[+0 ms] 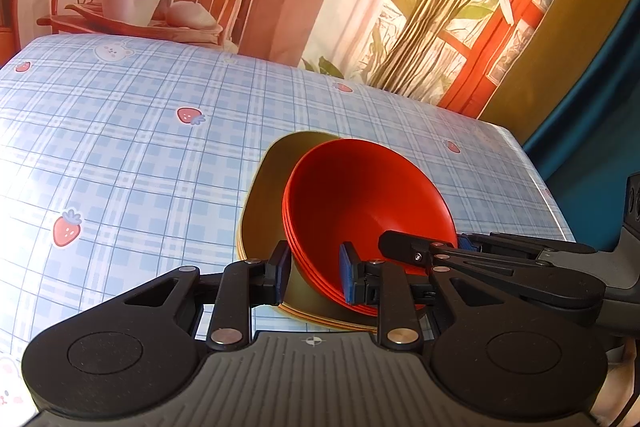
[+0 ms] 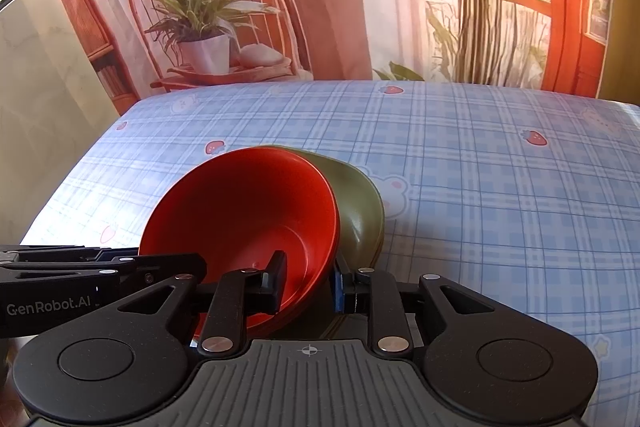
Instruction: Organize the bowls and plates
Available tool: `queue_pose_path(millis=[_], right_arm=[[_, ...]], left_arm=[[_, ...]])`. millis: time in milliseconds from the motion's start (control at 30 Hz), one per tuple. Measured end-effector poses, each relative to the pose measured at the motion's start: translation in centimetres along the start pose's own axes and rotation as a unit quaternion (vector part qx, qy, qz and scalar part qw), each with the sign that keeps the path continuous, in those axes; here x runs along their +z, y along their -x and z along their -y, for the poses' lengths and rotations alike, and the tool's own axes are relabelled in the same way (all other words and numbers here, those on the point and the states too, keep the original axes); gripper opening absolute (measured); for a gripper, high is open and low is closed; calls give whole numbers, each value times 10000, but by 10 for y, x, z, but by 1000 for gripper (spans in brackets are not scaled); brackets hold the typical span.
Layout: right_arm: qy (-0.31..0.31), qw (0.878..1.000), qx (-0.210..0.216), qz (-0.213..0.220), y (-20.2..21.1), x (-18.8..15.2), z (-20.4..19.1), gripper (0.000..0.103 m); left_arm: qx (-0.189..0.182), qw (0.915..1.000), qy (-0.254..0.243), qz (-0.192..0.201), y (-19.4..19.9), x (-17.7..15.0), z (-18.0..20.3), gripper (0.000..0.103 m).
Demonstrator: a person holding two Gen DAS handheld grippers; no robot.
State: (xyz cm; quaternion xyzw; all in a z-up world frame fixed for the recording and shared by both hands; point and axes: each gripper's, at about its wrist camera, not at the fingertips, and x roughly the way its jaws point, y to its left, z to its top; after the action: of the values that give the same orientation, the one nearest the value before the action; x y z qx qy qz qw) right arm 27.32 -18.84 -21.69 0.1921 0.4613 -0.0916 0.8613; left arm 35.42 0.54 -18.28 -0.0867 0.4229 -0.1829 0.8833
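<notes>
A stack of red bowls (image 1: pixel 360 203) sits nested together on top of a stack of olive plates (image 1: pixel 268 195), and the whole pile rests on the bench (image 1: pixel 120 147), which is covered in a blue plaid cloth with strawberries. Relative to the red bowls, the plates spread out underneath and poke out on the far side.

The left hand-held gripper (image 1: pixel 314 273) comes at the bowls from one side, one finger outside the rim and one inside, straddling the stacked walls. The gap looks close to the thickness of the rims, yet I cannot tell for sure whether it is pinching them. The right hand-held gripper (image 2: pixel 308 281) does the same from the opposite side of the bowls, one finger inside the bowl and the blue-padded one outside, and again the pictures do not settle whether it has bitten down. Each gripper shows at the edge of the other's view, so they flank the bowls.

The bowls look like light, stiff plastic or melamine, smooth and rather slippery, not likely to shatter but apt to slide apart where they nest. The rim wall is the sensible place to take hold, gripping through all the layers at once, with the two sides kept level so the stack does not tilt or shed a bowl onto the plates.
</notes>
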Motion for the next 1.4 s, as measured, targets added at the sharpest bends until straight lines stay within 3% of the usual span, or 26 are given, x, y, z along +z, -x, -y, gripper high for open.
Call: queue_pose_path(millis=[100,267,400,567,767,933,1400], right_arm=[[42,10000,-27,-12,1,0,-1,23],[85,9999,-33,47,10,1,-3,28],[104,9998,-82,176,23,4,-5,34],[148,9989,-217,389,45,6,-8,59],[81,9974,-329,632,76,4,-6,81],[56,9952,-445,867,104,1,-6,103],[-85,9874,-597,1466,203,1,-9,103]], left_arm=[[17,10000,-25,43,3,0,1,27],[57,9997,-110,205,13,3,4,48],[194,9991,-156,348,26,6,6,56],[359,9973,-198,607,50,10,10,78],[547,9942,-346,857,80,12,20,95],[882,9902,-495,962,101,10,31,103],[1339,9799,-516,1383,188,16,61,103]])
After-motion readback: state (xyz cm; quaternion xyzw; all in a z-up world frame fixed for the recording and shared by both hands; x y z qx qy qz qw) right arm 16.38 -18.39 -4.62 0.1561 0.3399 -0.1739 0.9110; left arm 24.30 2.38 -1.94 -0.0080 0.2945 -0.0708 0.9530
